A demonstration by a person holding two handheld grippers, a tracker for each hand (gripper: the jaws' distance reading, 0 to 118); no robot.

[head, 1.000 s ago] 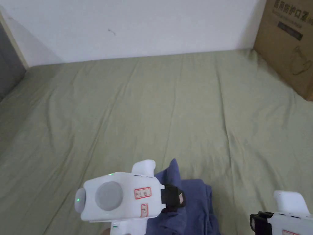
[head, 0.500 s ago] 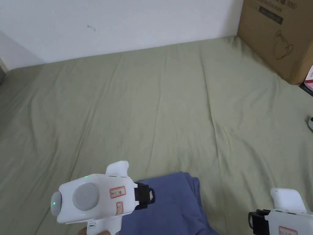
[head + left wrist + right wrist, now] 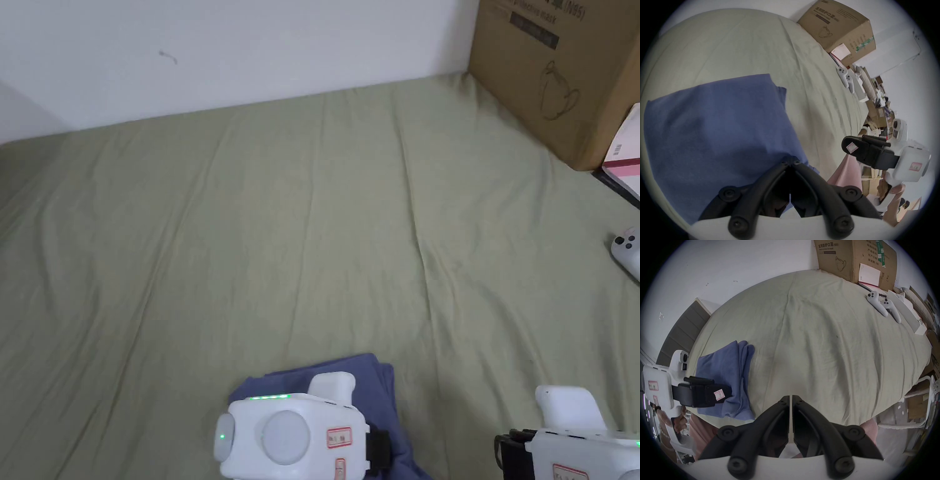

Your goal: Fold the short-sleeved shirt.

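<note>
The blue short-sleeved shirt [image 3: 359,381] lies folded into a flat rectangle at the near edge of the green bed sheet [image 3: 281,219]. In the left gripper view the shirt [image 3: 718,121] spreads out ahead of the jaws. My left gripper [image 3: 377,449] hovers over its near part with the jaws shut. The tips [image 3: 791,160] meet above the shirt's near right edge, and no cloth looks lifted. The right gripper view shows the left gripper [image 3: 727,395] across the shirt [image 3: 724,366]. My right gripper [image 3: 509,453] is shut and holds nothing, off to the shirt's right above bare sheet [image 3: 818,353].
A large cardboard box [image 3: 550,75] stands at the bed's far right corner against the white wall, with a pink-and-white booklet [image 3: 625,162] leaning beside it. Two white game controllers [image 3: 877,305] lie near the right edge. Clutter fills the floor beyond that edge.
The raised flap of the shirt has been laid down flat. My left gripper has moved right and back toward the person, over the shirt. The head camera has turned right.
</note>
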